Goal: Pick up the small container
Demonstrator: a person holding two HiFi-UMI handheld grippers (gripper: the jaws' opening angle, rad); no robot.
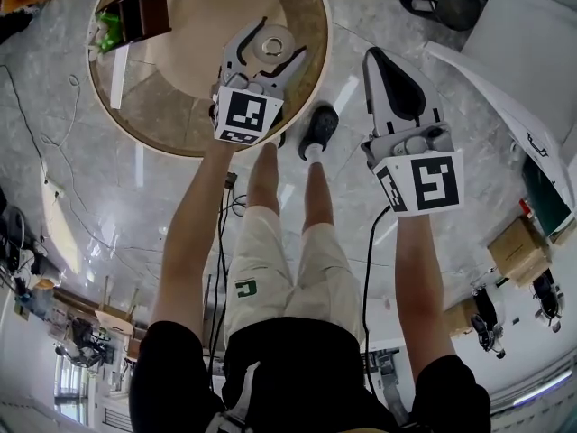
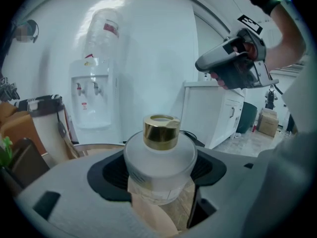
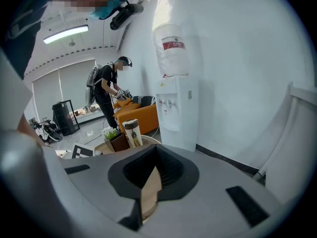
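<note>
The small container is a frosted white jar with a gold cap. It sits over the pale middle of the round wooden table. My left gripper has one jaw on each side of the small container, and both black pads touch its sides. Whether the jar rests on the table or hangs just above it, I cannot tell. My right gripper is held off the table's right edge, above the floor. Its jaws are together with nothing in them, and it also shows in the left gripper view.
A brown planter box with a green plant and a white strip are on the table's left part. A tumbler stands near the planter. A water dispenser and a white cabinet are by the wall. My shoe is at the table's near edge.
</note>
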